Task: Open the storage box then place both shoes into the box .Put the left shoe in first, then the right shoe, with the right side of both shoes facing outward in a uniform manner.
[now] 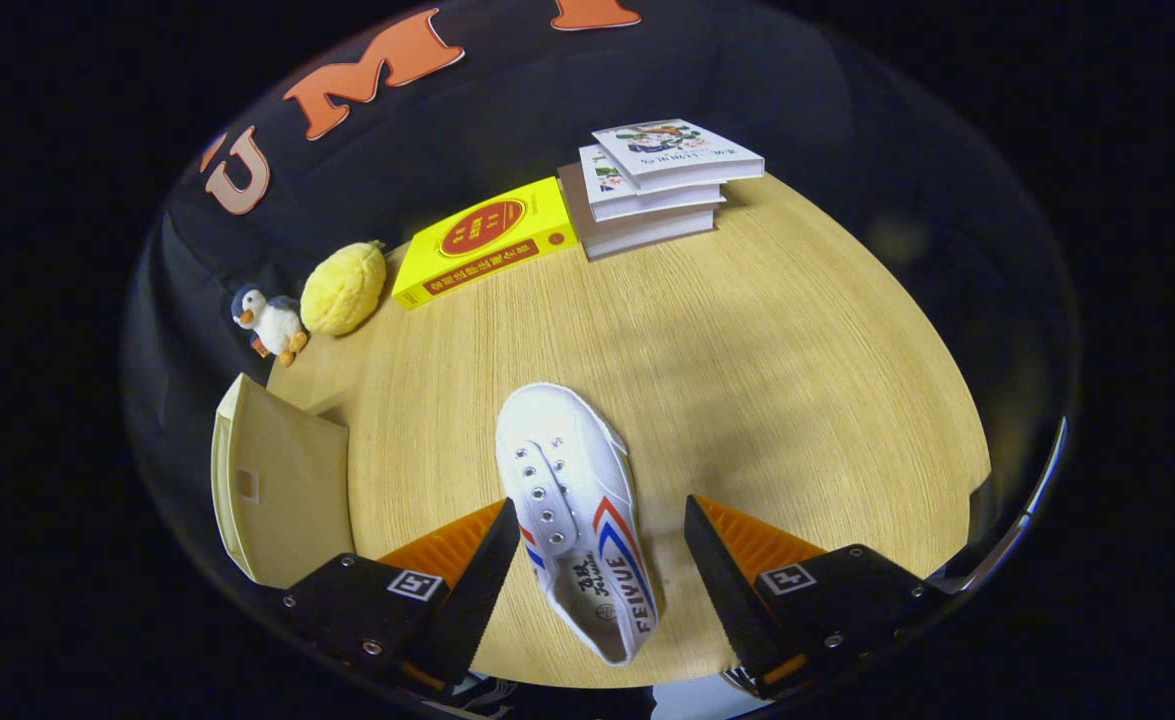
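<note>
One white shoe (575, 512) lies on the wooden bench (767, 370), its heel between the fingers of the gripper (597, 560), which is spread wide and grips nothing. Beside the left finger stands the box's raised flap (282, 490).

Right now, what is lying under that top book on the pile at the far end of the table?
Under the top book lie two more books, stacked slightly askew, on the table. Their covers are mostly hidden. The hand-held gripper is open, with the white shoe between its fingers.
</note>
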{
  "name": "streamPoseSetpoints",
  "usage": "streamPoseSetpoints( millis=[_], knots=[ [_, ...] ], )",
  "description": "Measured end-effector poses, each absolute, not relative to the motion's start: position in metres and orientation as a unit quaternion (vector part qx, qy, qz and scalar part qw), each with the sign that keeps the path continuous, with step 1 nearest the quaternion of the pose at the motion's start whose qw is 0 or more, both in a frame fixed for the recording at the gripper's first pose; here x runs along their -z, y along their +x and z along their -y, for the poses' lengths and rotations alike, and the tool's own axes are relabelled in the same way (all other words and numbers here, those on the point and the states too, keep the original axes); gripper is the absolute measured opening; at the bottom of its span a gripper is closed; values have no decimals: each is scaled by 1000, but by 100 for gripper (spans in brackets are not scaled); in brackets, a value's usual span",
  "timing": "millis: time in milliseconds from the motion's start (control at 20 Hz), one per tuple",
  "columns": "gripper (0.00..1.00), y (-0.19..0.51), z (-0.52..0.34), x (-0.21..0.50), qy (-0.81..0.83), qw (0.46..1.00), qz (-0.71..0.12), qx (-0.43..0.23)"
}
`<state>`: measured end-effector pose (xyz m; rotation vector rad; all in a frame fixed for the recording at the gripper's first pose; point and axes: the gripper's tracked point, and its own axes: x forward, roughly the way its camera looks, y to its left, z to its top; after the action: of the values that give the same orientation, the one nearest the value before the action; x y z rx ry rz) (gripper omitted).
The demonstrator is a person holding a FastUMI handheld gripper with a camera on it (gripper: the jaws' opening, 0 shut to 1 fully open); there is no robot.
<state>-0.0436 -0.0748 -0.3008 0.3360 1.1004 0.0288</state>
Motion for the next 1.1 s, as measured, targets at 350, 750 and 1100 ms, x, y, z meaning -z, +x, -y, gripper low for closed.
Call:
streamPoseSetpoints(
  millis=[350, 750, 1100],
  knots=[
    [85, -51, 78, 333, 116, 819, -562, -21],
    [69, -53, 49, 348, 73, 800, -591, -77],
    [27, -44, 53, 347, 103, 803, -581, -83]
  ],
)
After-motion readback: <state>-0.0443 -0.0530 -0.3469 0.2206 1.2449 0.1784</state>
